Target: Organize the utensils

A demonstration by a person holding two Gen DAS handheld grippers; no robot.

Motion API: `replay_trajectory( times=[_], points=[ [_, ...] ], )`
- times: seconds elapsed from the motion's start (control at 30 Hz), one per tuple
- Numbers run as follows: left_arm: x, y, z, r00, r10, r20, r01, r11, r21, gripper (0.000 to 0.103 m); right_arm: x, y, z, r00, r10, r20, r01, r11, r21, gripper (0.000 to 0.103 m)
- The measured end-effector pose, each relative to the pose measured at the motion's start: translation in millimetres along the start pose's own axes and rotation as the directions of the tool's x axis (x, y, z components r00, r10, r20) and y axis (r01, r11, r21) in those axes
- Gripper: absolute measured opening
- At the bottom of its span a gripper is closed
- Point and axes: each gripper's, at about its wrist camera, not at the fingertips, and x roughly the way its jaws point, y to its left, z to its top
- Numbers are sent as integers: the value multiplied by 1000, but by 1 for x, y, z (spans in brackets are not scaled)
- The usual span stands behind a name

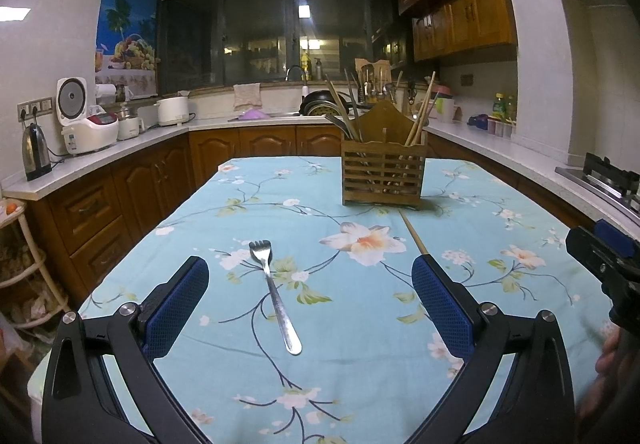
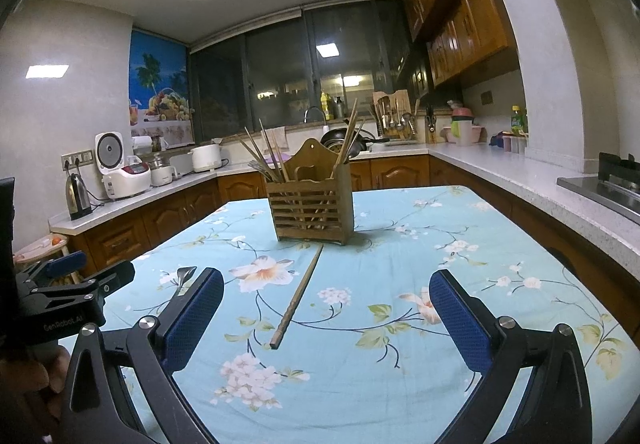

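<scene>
The wooden utensil holder point(image 1: 383, 175) stands upright on the worktop point(image 1: 344, 364), which is covered by a light-blue floral cloth. Its slatted front faces the cameras, and several chopsticks lean out of both its left and right compartments. In front of the holder and off to its left lies a metal fork point(image 1: 275, 294), flat on the cloth, tines toward the holder and handle toward the left gripper point(image 1: 310, 280). That gripper is spread wide and holds nothing — the fork sits between its blue pads point(image 1: 176, 308) without touching either. A single wooden chopstick point(image 2: 298, 298) lies loose just in front of the holder, its far tip close to the holder's base. The right gripper point(image 2: 326, 296) is likewise wide apart and empty — the chopstick's near end lies between its fingers, nearer the left one.
</scene>
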Motion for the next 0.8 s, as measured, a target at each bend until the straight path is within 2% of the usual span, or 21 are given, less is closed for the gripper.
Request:
replay_trajectory(
  times=[0.47, 0.8],
  points=[
    [8, 1, -1, 1000, -18, -17, 18, 1000, -3, 103, 5, 9, -3, 1000, -2, -19, 2, 1000, 17, 103],
    [15, -1, 1, 998, -40, -39, 40, 999, -2, 103, 13, -1, -1, 999, -3, -41, 5, 999, 38, 103]
  ],
)
